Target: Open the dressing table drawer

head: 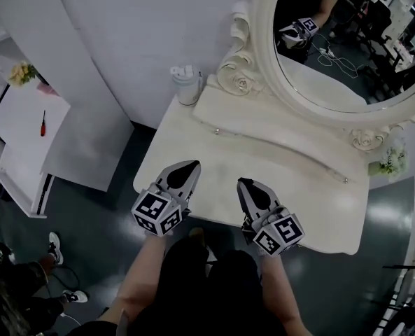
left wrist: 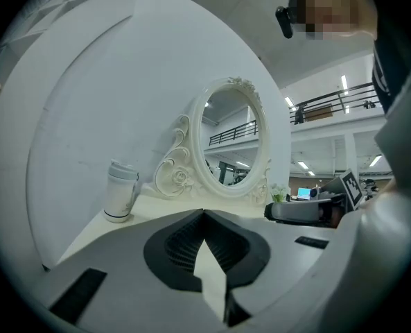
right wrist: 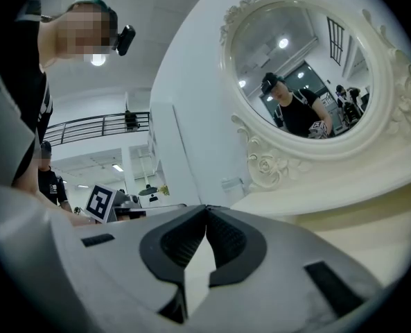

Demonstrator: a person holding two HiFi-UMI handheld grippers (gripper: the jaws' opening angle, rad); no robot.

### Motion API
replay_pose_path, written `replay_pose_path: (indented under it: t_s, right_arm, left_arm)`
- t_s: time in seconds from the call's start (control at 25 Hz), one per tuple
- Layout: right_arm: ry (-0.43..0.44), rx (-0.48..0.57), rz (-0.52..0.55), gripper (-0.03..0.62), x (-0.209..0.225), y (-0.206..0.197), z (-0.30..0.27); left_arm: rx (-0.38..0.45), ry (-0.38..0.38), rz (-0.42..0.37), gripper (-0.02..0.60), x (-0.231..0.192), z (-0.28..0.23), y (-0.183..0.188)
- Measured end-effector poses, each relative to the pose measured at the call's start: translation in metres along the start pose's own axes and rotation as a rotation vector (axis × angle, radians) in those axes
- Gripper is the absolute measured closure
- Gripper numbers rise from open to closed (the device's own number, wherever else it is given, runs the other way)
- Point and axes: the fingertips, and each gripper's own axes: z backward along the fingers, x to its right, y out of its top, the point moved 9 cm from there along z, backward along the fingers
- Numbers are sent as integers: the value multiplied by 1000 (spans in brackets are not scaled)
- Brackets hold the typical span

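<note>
Evidently at the very start: shows no drawer pulled out anywhere on the dressing table point(head: 298, 187). Shows the left gripper point(head: 190, 166) and the right gripper point(head: 244, 183) side by side over the front edge of the tabletop, each with jaws pressed together on nothing, neither touching the furniture as far as can be told. Hides any main drawer front below the front lip, under the grippers and the person's lap. Offers as visible handles only a left knob point(head: 216, 130) and a right knob point(head: 345, 180), set on the low raised tier beneath the mirror point(head: 333, 40). Cannot settle the intended drawer among these fronts. Leaves everything to do: reaching a handle, parting the jaws, closing on it, pulling toward the body.

Regarding room: gives a bare tabletop between grippers and tier, with a tumbler point(head: 187, 84) at the back left corner and a flower sprig point(head: 389, 161) at the far right, both well apart from the grippers. Probably limits a forward pull by the person's own body close to the rounded front edge. Keeps open floor to either side of the table.
</note>
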Motion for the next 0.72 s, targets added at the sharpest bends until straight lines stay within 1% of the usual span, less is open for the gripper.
replay_pose_path:
  t_s: [0.2,0.4,0.56,0.72]
  right_arm:
    - [-20,-49,-18,588,3,-13,-15]
    - [-16,-68,-21,588,22,-18,-35]
    - [5,-84,-39,588,38,-25,-52]
    - [13,-84,-47,588,58,-23,-66]
  left_arm:
    - [-19,-19,28,575,-18,-14,-10]
    - [-39,-38,44,575,-29,-36,-21]
    - [-79,-34,33,575,-35,-51,-29]
    - [-87,-22,37,575,-42,-69,-33]
